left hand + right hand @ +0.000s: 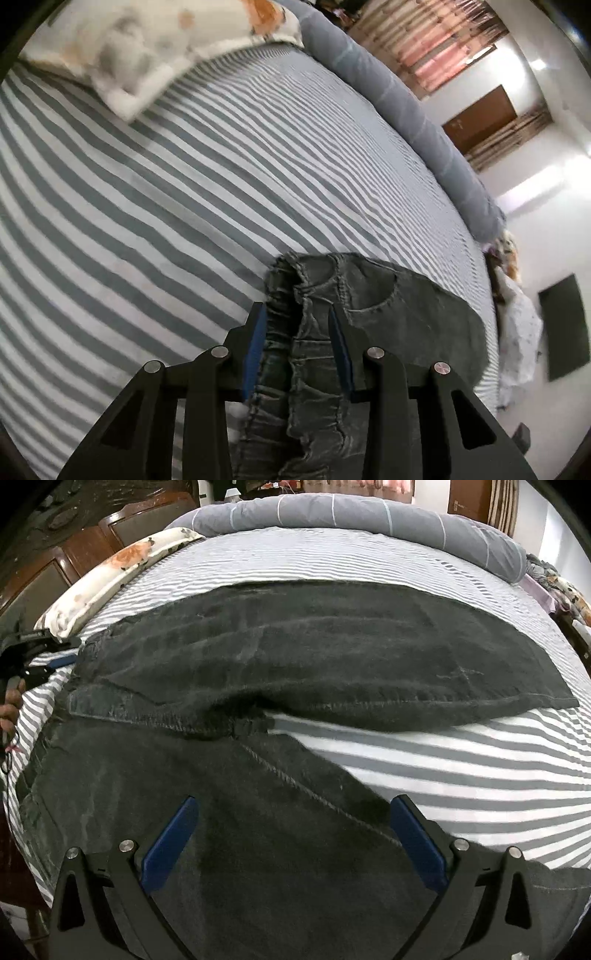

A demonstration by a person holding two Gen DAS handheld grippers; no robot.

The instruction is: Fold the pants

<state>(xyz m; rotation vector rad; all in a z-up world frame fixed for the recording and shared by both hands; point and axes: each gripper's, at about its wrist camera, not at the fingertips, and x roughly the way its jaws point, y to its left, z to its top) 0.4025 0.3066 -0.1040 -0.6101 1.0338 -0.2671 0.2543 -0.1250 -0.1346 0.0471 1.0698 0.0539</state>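
While the left claw (297, 314) clamps the pants (314, 369) (elastic waistband), the right claw (291, 803) hovers apart above them.

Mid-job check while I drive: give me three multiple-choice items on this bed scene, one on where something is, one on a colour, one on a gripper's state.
1. Where is the left gripper working on the pants?
A. at the gathered waistband
B. at a leg hem
C. off the pants

2. What colours are the bedsheet stripes?
A. red and white
B. grey and white
C. plain blue

3. How does the right gripper stand?
A. clamped on a pillow
B. shut on nothing
C. open above the dark fabric

Answers:
1 A, the elastic waistband sits between its blue pads.
2 B, grey and white bands cover the bed.
3 C, its pads stand wide apart over the cloth.
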